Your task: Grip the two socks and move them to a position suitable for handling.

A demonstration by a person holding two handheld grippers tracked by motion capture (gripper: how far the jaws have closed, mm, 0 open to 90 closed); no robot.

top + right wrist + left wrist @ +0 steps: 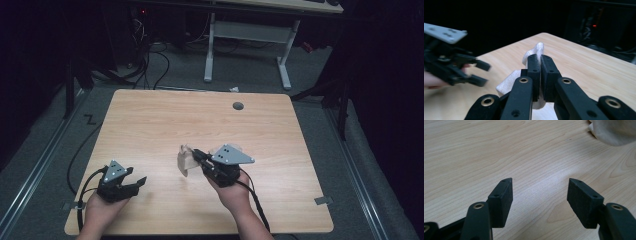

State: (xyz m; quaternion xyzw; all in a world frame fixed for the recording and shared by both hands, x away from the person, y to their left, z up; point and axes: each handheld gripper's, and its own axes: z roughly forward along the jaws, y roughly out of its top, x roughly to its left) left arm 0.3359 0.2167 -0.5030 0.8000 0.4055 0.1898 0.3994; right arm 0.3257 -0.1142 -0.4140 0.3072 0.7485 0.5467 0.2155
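My left claw (141, 180) rests low over the near left part of the table (280, 150), jaws spread, nothing between them. My right claw (196, 154), near the table's middle, is pressed together on a fold of the white cloth (185, 161); the cloth hangs from the pads, apparently lifted clear of the wood. No legible writing appears on either claw or cloth. Farther back, a grey round cap (238, 106) sits near the far edge.
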